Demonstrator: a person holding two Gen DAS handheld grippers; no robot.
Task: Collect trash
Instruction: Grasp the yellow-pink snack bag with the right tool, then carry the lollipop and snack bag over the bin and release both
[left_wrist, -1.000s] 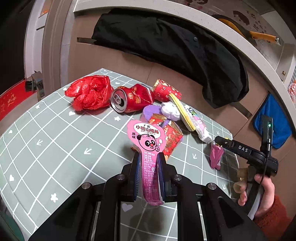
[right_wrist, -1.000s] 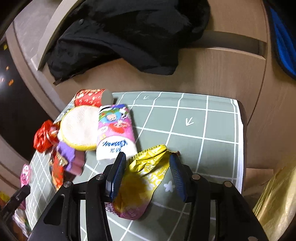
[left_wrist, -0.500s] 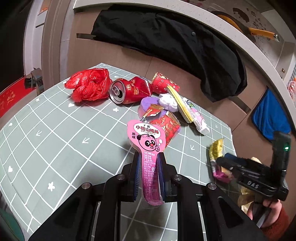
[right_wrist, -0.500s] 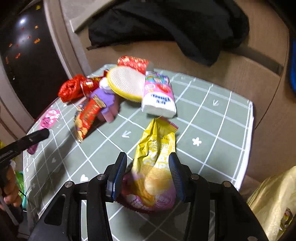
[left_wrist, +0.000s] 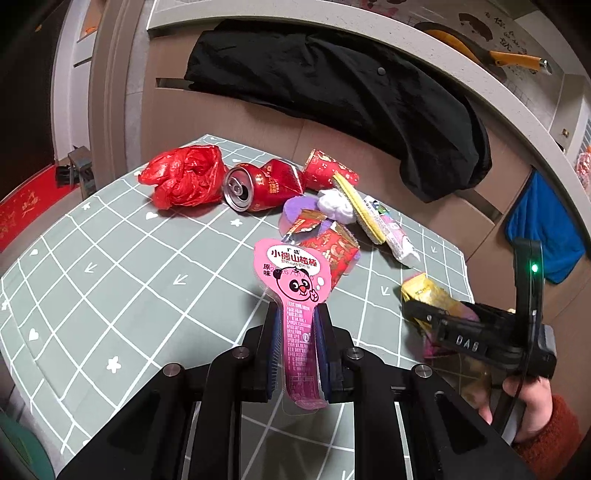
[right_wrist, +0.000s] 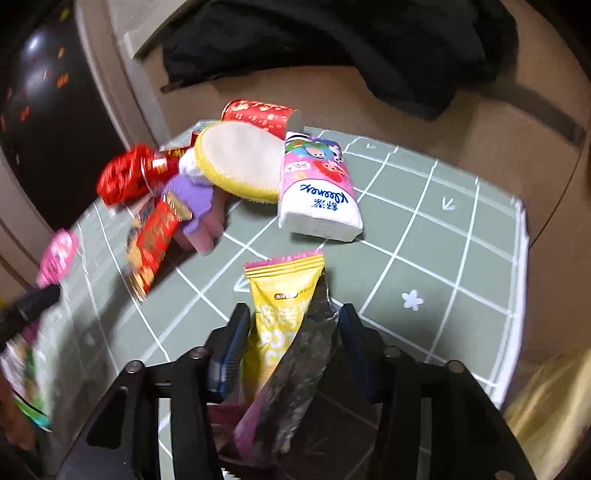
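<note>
Left gripper (left_wrist: 297, 325) of mine clamped on pink panda-print packet (left_wrist: 291, 280), right gripper (right_wrist: 291, 328) jaws just closing around yellow snack wrapper (right_wrist: 282, 295) near the green grid tablecloth's (right_wrist: 443, 236) right edge.

Both grippers are black, angular frames with round silver screws and blue ribbed pads inside their fingers. The right gripper (left_wrist: 424, 314) bears white lettering, a green light and a black cable. The hand (left_wrist: 524, 406) wears a rust-orange knitted sleeve (left_wrist: 550, 432).

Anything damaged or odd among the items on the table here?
Yes: the red can lies on its side, crumpled near its far end, and the yellow wrapper between the right gripper's jaws is torn open, showing its silver lining.
</note>
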